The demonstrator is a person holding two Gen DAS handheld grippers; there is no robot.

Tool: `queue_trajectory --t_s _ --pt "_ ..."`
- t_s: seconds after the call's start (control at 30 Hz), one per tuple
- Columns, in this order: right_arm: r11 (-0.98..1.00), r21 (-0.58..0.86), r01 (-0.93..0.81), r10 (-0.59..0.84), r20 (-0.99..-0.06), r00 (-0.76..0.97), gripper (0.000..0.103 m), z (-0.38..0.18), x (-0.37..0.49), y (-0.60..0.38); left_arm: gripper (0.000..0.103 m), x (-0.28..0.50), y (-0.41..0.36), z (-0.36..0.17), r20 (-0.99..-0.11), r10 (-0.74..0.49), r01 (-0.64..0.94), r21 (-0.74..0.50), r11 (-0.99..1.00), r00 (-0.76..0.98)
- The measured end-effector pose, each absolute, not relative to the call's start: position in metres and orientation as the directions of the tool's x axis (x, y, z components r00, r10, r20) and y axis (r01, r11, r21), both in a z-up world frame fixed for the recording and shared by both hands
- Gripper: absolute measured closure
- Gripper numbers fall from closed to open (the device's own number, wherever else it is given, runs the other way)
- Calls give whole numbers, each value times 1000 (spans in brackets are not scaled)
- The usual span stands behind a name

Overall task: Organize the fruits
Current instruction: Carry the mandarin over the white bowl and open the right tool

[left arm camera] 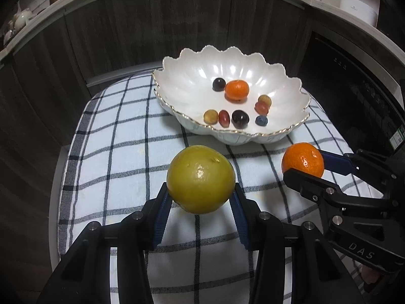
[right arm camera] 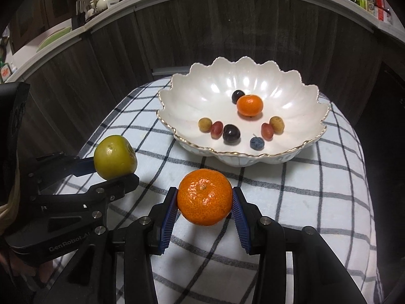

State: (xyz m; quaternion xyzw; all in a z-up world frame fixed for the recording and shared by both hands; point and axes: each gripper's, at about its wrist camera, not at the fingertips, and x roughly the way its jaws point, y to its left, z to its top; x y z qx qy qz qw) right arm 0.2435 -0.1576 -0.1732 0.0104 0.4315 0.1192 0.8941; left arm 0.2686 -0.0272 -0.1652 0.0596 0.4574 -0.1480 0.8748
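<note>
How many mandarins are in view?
2: one mandarin lies in the bowl; the other mandarin is held in the right gripper above the cloth. None appears hidden.

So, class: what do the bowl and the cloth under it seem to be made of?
Bowl: probably glazed ceramic; glossy pearly white with bright highlights, scalloped rim edged in gold. Cloth: woven fabric, likely cotton; matte, soft folds, dark check lines on white.
</note>
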Motion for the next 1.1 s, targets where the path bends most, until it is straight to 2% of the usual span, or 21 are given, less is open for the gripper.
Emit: queue_trajectory --t_s 0.93,1.1 --pt "985 105 -134 168 -719 674 59 -128 260 -192 57 295 -58 -118 -776 -202 308 -10 951 598" --pt "988 105 -117 157 -715 682 59 -125 269 -201 60 305 -62 -113 -768 -199 301 -8 954 609"
